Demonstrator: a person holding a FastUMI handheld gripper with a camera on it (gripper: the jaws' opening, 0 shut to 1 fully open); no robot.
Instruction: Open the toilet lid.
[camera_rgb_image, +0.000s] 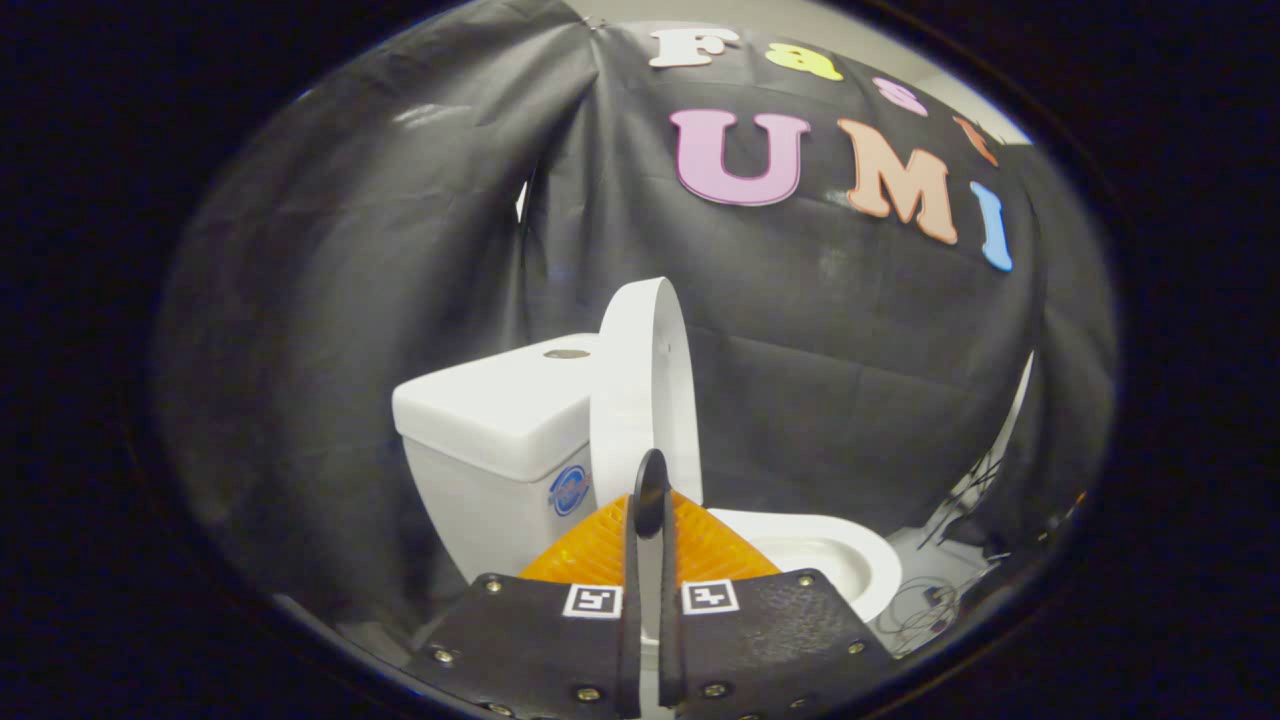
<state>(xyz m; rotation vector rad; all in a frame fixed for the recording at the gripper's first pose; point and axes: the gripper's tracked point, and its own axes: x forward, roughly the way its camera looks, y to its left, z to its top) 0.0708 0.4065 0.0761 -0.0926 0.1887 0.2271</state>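
The scene is dimly lit overall, with light falling from above — a soft sheen is seen on the black cloth wall (330, 250) at the upper left of the frame. The white toilet lid (645, 390) and tank (500, 410) are rendered bright without blown glare. Strong fisheye bending is seen toward the edges. The gripper (650, 500), its fingers closed together at the bottom centre, is slightly soft — the edges are darkened.

The hand-held gripper (650, 480) has two textured plates fixed with small round brass-coloured screws (589, 693), each bearing a square black-and-white marker (593, 601). Ribbed panels (600, 550) rise behind them; its slim fingers (652, 500) meet at a rounded tip.
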